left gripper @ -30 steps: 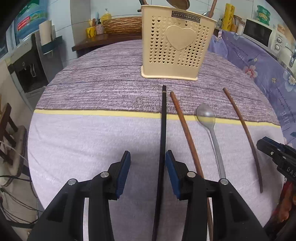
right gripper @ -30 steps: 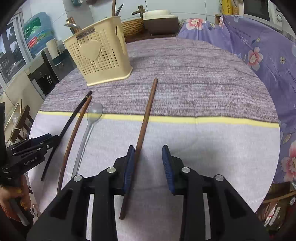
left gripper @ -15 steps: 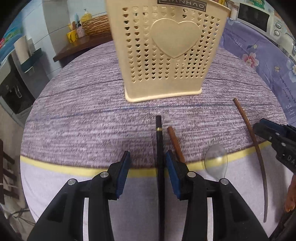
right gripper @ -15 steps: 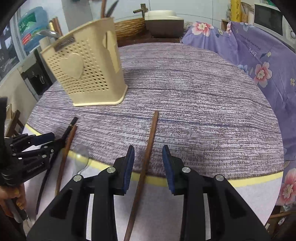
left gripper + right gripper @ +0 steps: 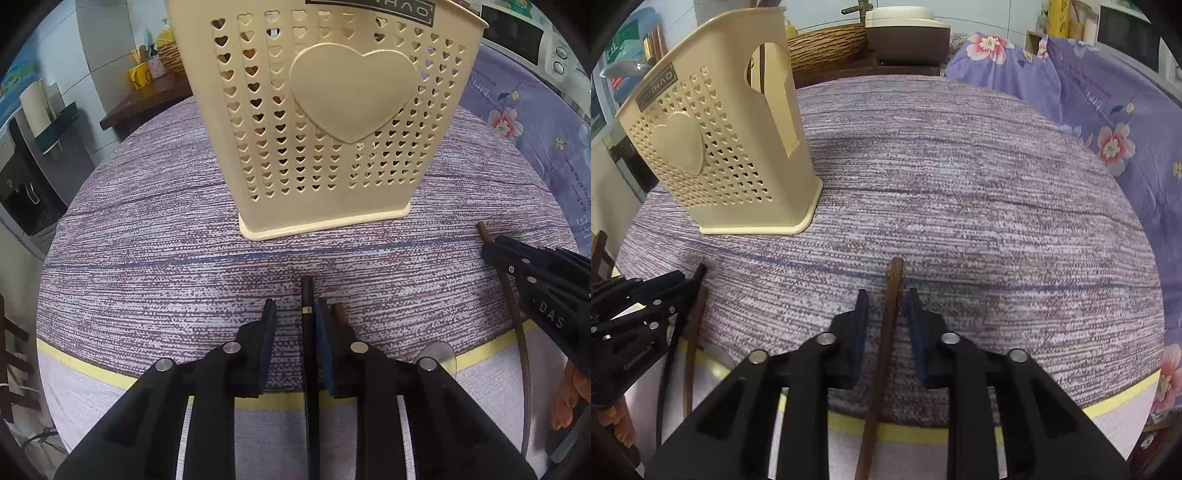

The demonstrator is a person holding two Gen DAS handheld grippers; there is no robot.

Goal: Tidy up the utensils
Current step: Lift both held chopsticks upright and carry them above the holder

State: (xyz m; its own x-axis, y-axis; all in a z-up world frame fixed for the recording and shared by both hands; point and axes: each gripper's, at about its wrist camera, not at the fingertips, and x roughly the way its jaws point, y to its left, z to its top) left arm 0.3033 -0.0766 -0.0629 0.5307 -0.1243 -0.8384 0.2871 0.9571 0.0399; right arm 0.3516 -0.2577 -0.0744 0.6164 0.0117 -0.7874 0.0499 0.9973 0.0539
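Note:
A black chopstick (image 5: 309,369) lies on the cloth between the fingers of my left gripper (image 5: 295,306). The jaws are closing; the stick rests against the right pad and a gap remains at the left pad. A brown chopstick (image 5: 340,314) and a metal spoon (image 5: 439,354) lie just to its right. My right gripper (image 5: 887,295) straddles another brown chopstick (image 5: 892,295); its jaws are closing, with slim gaps on both sides. The cream heart-pierced utensil holder (image 5: 325,122) stands upright just beyond both grippers, holder (image 5: 720,155) at the left in the right wrist view.
The round table wears a purple woven cloth (image 5: 960,184) with a yellow stripe (image 5: 85,365) near me. A floral purple cover (image 5: 1108,110) lies at the right. A wicker basket (image 5: 827,48) and a pot (image 5: 905,37) stand behind. A hand (image 5: 565,402) holds the other gripper.
Both grippers have slid forward along their chopsticks toward the holder, which now looms larger. Both pairs of jaws have narrowed around the sticks.

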